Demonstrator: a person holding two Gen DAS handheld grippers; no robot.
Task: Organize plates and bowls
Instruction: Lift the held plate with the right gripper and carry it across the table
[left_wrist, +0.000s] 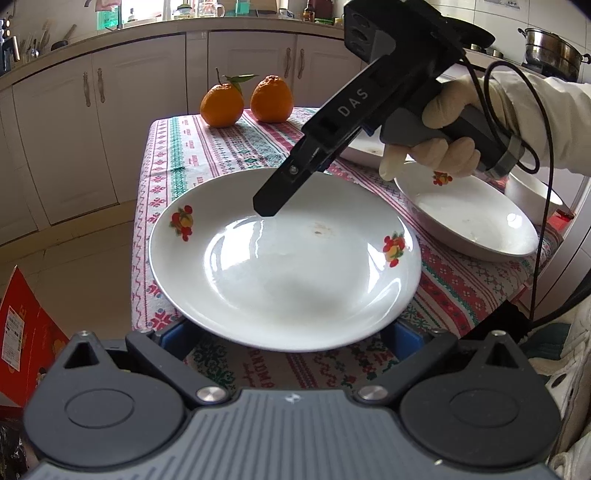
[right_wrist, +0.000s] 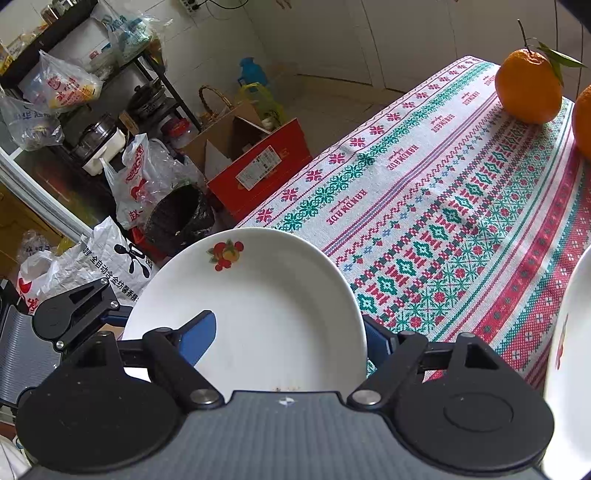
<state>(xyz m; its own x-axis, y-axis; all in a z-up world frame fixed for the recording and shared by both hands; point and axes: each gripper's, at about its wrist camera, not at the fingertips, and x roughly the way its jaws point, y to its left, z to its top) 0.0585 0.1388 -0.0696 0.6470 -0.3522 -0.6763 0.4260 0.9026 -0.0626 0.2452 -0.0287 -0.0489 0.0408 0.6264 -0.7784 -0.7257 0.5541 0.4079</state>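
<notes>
You had a small table under a woven tablecloth (left_wrist: 221, 147), cross-stitch bands of red, green and white, standing in a kitchen with cream cabinets (left_wrist: 110, 129) and a steel pot (left_wrist: 550, 48) on the counter behind it. Two knobbly oranges (left_wrist: 221, 105), one with stem and leaf, sat at the far end.

The plate (left_wrist: 288, 266) was at the near edge of the cloth: round, glossy white ceramic, shallow, with fruit decals on its rim and a small brown smear in the well. Your left gripper (left_wrist: 291, 334) had its jaws wide, blue pads tucked under the plate's near rim; I could not tell whether they pressed on it. To the right lay a second white dish (left_wrist: 469, 221), deeper, with the same decal, tilted on the cloth.

Your gloved right hand (left_wrist: 443, 147) showed only in the left view, reaching the black tool down to the plate's far rim. The right view gave the close look: your right gripper (right_wrist: 288, 338) straddled that rim, one blue pad over the inside, the other just outside, jaws apart, not pinched. It alone showed the floor side: a red carton (right_wrist: 258, 170), crinkled plastic bags (right_wrist: 136, 177), a black bin (right_wrist: 177, 218) and a cluttered metal rack (right_wrist: 110, 92).
</notes>
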